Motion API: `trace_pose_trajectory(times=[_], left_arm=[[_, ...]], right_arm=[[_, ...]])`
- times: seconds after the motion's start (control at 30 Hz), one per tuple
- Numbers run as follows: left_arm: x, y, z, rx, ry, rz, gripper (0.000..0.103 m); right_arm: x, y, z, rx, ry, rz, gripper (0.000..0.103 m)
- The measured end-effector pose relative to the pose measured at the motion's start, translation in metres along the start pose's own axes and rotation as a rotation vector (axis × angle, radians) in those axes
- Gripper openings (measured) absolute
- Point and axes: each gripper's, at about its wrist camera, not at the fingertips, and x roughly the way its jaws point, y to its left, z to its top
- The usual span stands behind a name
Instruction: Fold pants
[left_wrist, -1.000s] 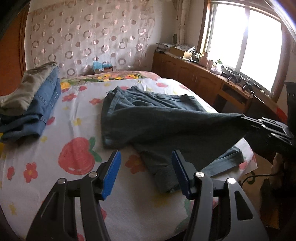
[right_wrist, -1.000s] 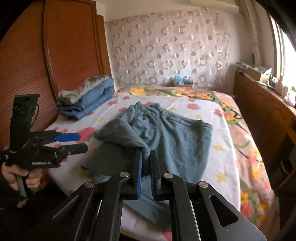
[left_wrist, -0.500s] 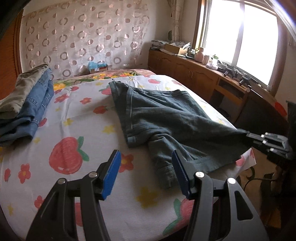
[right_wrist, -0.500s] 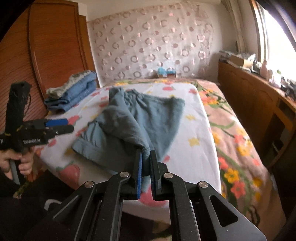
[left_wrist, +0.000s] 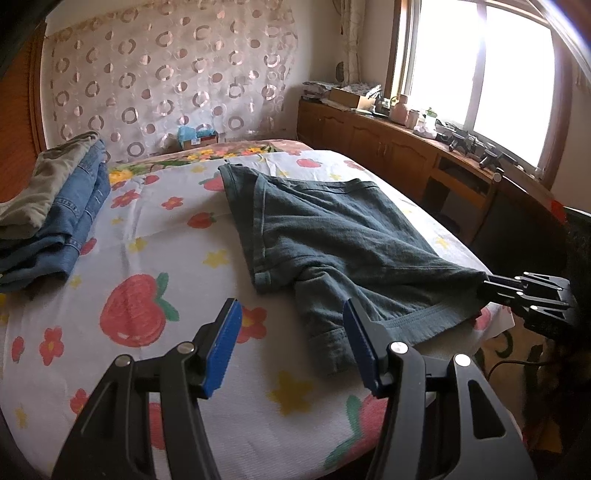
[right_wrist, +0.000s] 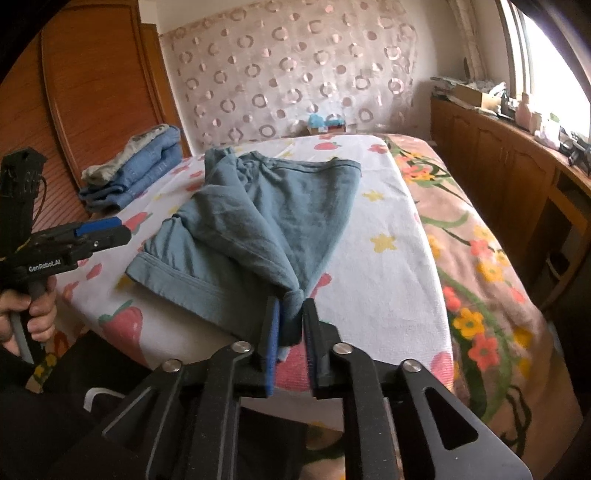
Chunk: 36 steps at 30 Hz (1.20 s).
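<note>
Blue-grey pants (left_wrist: 332, 236) lie on the flowered bed sheet (left_wrist: 147, 266), waistband at the far end; they also show in the right wrist view (right_wrist: 258, 214). My right gripper (right_wrist: 290, 325) is shut on a bunched hem corner of the pants at the bed's near edge, stretching the cloth toward it; it shows at the right in the left wrist view (left_wrist: 491, 286). My left gripper (left_wrist: 291, 343) is open and empty, hovering above the sheet just left of the near hem. It appears at the left in the right wrist view (right_wrist: 110, 230).
A stack of folded jeans and khaki trousers (left_wrist: 48, 210) lies at the bed's far left. A wooden sideboard (left_wrist: 406, 147) with clutter runs under the window on the right. A small box (left_wrist: 197, 136) sits at the headboard. A wooden wardrobe (right_wrist: 92, 92) stands at the left.
My right gripper has pulled the pant leg outward toward the bed edge, so the folded-over leg opened out and flattened. My left gripper stayed open and shifted slightly.
</note>
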Motion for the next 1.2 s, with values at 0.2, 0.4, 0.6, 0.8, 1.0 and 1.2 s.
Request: trace_pose_trajectory(times=[0.2, 0.4, 0.6, 0.8, 1.0, 1.2], left_arm=[[-0.008, 0.009, 0.003, -0.012, -0.025, 0.027, 0.056], [-0.017, 0.021, 0.006, -0.027, -0.046, 0.053, 0.056], [-0.022, 0.031, 0.008, -0.033, -0.06, 0.074, 0.056], [-0.027, 0.041, 0.007, -0.051, -0.069, 0.09, 0.056], [-0.032, 0.053, 0.007, -0.073, -0.081, 0.105, 0.056], [-0.035, 0.059, 0.003, -0.086, -0.086, 0.11, 0.056]], right_arm=[[-0.01, 0.002, 0.013, -0.011, -0.037, -0.005, 0.036], [-0.008, 0.016, 0.032, -0.051, -0.059, 0.015, 0.037], [0.011, 0.036, 0.052, -0.087, -0.05, 0.055, 0.037], [0.038, 0.064, 0.071, -0.132, -0.02, 0.135, 0.037], [0.071, 0.095, 0.091, -0.185, 0.028, 0.219, 0.037], [0.108, 0.114, 0.105, -0.243, 0.084, 0.251, 0.033]])
